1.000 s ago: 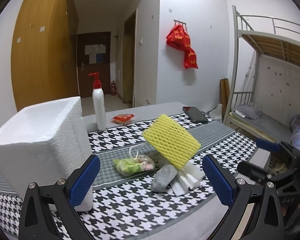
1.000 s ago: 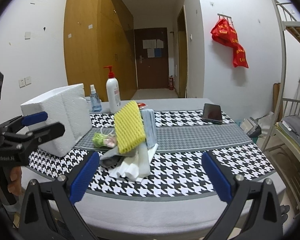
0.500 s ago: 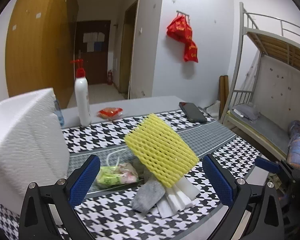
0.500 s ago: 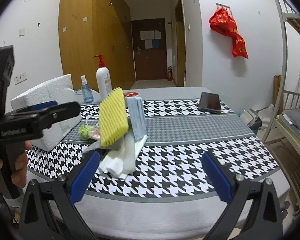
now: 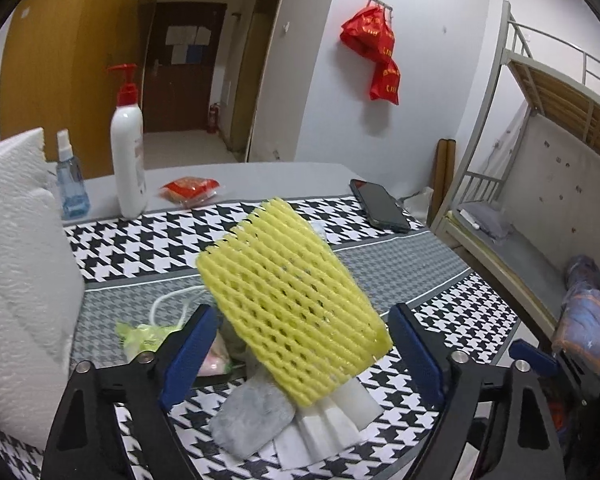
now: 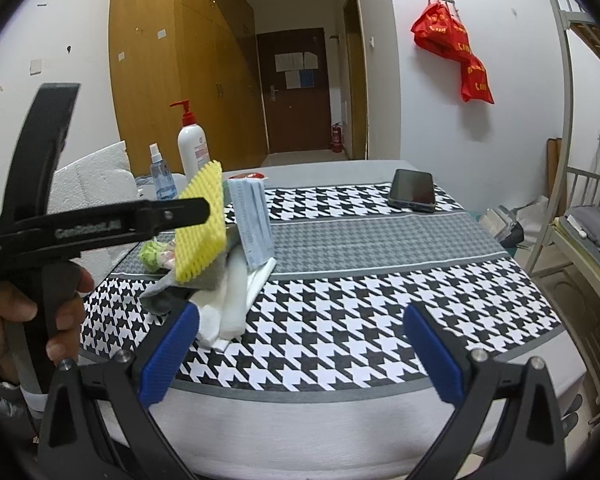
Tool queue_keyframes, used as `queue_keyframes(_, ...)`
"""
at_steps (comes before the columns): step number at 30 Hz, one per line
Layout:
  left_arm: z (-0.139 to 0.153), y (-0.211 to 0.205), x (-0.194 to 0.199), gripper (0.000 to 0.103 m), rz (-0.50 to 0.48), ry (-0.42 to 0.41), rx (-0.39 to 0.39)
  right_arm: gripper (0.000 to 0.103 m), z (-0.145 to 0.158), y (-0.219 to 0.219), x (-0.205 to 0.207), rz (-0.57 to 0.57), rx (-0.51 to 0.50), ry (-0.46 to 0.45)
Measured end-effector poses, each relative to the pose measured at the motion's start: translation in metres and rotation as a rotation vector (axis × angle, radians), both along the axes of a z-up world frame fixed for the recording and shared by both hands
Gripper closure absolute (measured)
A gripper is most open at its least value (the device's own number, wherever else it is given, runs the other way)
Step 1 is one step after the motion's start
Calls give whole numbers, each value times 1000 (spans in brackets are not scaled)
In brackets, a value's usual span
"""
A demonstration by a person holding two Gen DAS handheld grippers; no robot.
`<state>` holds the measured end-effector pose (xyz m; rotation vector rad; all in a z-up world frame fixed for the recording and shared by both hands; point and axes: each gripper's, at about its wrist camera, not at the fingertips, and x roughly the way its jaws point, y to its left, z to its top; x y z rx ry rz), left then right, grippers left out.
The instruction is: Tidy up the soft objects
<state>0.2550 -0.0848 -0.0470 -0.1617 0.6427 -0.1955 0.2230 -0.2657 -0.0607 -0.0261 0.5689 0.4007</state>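
Yellow foam net (image 5: pixel 294 312) leans atop the pile just right of the white box (image 5: pixel 16 280), slanting between our closing, still empty left tongs (image 5: pixel 300 356); right tongs (image 6: pixel 300 356) gape farther off.

On the table: one yellow foam net (image 5: pixel 296 304), two bottles (image 5: pixel 128 160), one phone (image 5: pixel 380 206), one white foam box (image 5: pixel 16 280).

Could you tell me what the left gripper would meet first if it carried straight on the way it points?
Most likely the yellow foam net sleeve, which sits between the closing jaws of the left gripper, untouched.
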Motion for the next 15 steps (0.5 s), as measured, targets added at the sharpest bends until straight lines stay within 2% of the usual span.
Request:
queue_keyframes(4, -8, -2, 11, 29, 8, 21, 12, 0, -3, -4, 1, -6, 4, 8)
queue_keyframes(6, -9, -2, 13, 40, 16, 23, 22, 0, -5, -6, 1, -10, 4, 13)
queue_keyframes(7, -10, -1, 15, 49, 18, 24, 21, 0, -5, -6, 2, -11, 3, 15)
queue_keyframes(9, -11, 0, 16, 56, 18, 21, 19, 0, -6, -8, 2, -14, 3, 20)
queue_keyframes(11, -10, 1, 15, 73, 7, 14, 14, 0, -7, -9, 3, -12, 9, 27)
queue_keyframes(12, -10, 0, 15, 75, -2, 9, 14, 0, -7, -8, 4, -12, 8, 29)
queue_keyframes(14, -11, 0, 17, 88, -14, 11, 16, 0, -6, -6, 4, -6, -2, 30)
queue_keyframes(15, -11, 0, 17, 90, -21, 10, 16, 0, -6, -5, 5, -5, -3, 30)
